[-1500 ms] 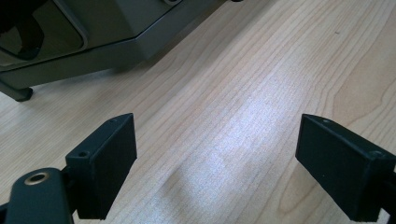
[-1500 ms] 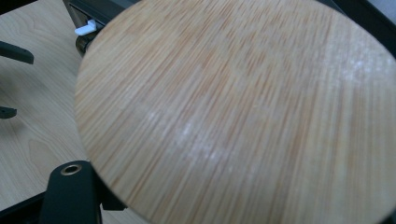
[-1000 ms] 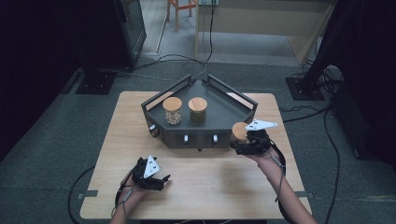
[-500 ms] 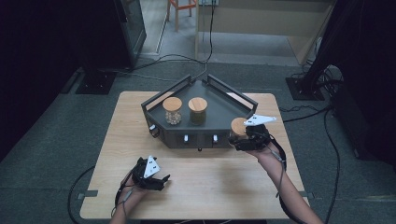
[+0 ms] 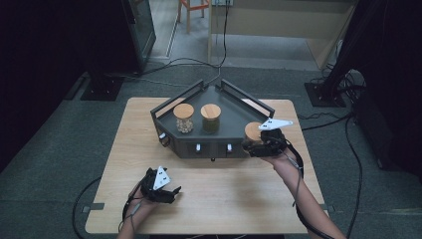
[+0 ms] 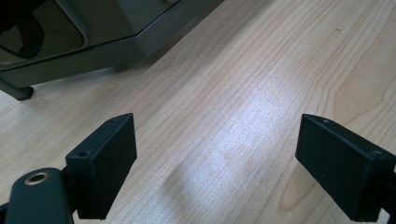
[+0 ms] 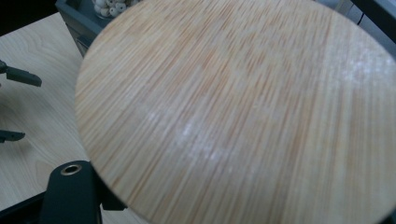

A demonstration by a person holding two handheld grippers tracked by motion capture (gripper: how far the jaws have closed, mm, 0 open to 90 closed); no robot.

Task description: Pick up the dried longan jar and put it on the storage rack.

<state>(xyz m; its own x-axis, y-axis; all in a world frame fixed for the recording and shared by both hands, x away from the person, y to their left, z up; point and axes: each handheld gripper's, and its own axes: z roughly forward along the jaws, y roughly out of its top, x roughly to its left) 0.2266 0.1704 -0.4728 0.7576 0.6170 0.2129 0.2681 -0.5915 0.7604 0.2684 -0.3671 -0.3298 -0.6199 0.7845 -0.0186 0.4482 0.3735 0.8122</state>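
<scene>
A jar with a round wooden lid is held at the right front corner of the dark grey tray; my right gripper is shut on it from the right. The lid fills most of the right gripper view and hides the jaws. Whether the jar rests on the tray or hangs beside it, I cannot tell. Two more wooden-lidded jars stand in the tray: one with pale balls and one with dark contents. My left gripper rests open on the table's near left with nothing between its jaws.
The wooden table has bare surface between the tray's front and the near edge. The tray's front wall carries small white knobs. Cables run on the floor behind and to the right of the table.
My right gripper has shifted slightly left and away with the jar, closer to the tray's corner. The left gripper has not moved.
</scene>
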